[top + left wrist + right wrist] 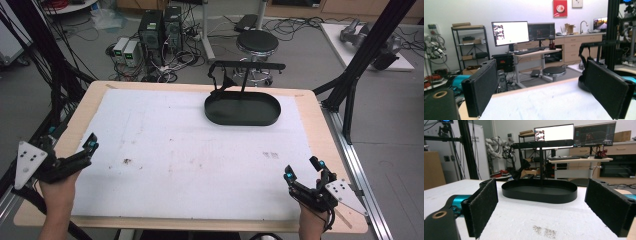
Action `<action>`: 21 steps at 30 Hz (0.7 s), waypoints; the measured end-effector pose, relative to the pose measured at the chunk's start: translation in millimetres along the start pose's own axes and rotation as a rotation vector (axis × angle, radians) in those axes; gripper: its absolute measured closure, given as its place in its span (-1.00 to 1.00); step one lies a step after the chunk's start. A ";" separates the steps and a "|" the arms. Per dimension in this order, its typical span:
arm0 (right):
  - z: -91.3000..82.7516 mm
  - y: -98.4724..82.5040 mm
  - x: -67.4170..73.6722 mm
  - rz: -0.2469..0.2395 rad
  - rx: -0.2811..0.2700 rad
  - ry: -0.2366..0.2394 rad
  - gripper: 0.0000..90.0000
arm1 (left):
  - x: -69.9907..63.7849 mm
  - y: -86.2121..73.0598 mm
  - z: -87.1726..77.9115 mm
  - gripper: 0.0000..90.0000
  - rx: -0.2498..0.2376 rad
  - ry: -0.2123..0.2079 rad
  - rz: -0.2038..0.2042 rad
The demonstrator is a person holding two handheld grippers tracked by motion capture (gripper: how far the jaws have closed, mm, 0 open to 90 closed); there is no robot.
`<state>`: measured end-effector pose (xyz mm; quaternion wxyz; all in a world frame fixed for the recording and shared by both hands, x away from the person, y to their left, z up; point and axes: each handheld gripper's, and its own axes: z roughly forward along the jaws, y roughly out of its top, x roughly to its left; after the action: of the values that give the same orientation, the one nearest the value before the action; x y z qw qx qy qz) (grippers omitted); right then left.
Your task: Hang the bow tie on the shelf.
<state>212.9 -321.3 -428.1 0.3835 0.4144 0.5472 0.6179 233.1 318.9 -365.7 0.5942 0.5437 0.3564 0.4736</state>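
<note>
White surface [165,150] bare near both grippers, left gripper [90,145] and right gripper [303,170] fingers open, empty; next move probably reaches to black tray stand [243,107].

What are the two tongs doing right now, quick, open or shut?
Left tongs: open, holding nothing.
Right tongs: open, holding nothing.

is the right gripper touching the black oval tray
Apart. The high view shows the right gripper near the table's front edge, with bare white mat between it and the tray.
</note>
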 end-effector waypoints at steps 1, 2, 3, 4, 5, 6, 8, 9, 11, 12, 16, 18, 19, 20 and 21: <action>0.0 0.0 0.0 0.000 0.000 0.000 -0.77 | 0.0 0.0 0.0 -0.72 0.000 0.000 0.000; 0.2 0.2 -0.5 -0.001 -0.004 0.001 -0.77 | 2.8 -8.6 -9.2 -0.72 0.005 0.006 -0.013; 0.2 0.3 -0.3 -0.003 -0.004 0.001 -0.77 | 4.8 -13.0 -12.8 -0.72 0.006 0.010 -0.022; 0.2 0.3 -0.3 -0.003 -0.004 0.001 -0.77 | 4.8 -13.0 -12.8 -0.72 0.006 0.010 -0.022; 0.3 0.5 -0.6 -0.017 -0.002 0.005 -0.77 | 9.2 -22.6 -18.4 -0.72 0.014 0.014 -0.043; 0.1 0.4 -0.3 -0.018 0.003 0.003 -0.77 | 11.2 -27.4 -20.5 -0.72 0.021 0.016 -0.055; 0.0 0.5 -0.3 -0.021 0.004 0.005 -0.77 | 13.1 -32.1 -22.7 -0.72 0.030 0.019 -0.062; -0.4 0.7 -0.1 -0.024 0.010 0.006 -0.77 | 15.7 -39.9 -25.6 -0.72 0.032 0.025 -0.079; -0.5 1.6 -0.6 -0.034 0.009 0.004 -0.77 | 16.9 -42.6 -26.1 -0.72 0.034 0.024 -0.083; -0.4 1.9 -0.9 -0.043 0.008 0.004 -0.77 | 17.9 -44.6 -26.2 -0.72 0.039 0.025 -0.085; -1.0 2.9 -0.4 -0.067 0.028 -0.004 -0.77 | 19.8 -50.8 -25.9 -0.72 0.048 0.023 -0.082; -2.1 2.9 -1.2 -0.070 0.029 -0.011 -0.77 | 21.0 -53.0 -25.9 -0.72 0.052 0.023 -0.084; -2.1 2.9 -1.2 -0.070 0.029 -0.011 -0.77 | 21.3 -54.0 -26.5 -0.72 0.053 0.026 -0.086; -2.6 3.2 -1.0 -0.064 0.026 -0.011 -0.77 | 21.5 -54.6 -27.3 -0.72 0.056 0.028 -0.088; -2.5 3.4 -1.4 -0.072 0.021 -0.010 -0.77 | 21.4 -55.5 -29.3 -0.72 0.060 0.034 -0.084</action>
<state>210.9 -323.8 -425.0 0.4038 0.4018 0.5662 0.5958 221.7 350.5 -422.9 0.5908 0.5376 0.4029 0.4467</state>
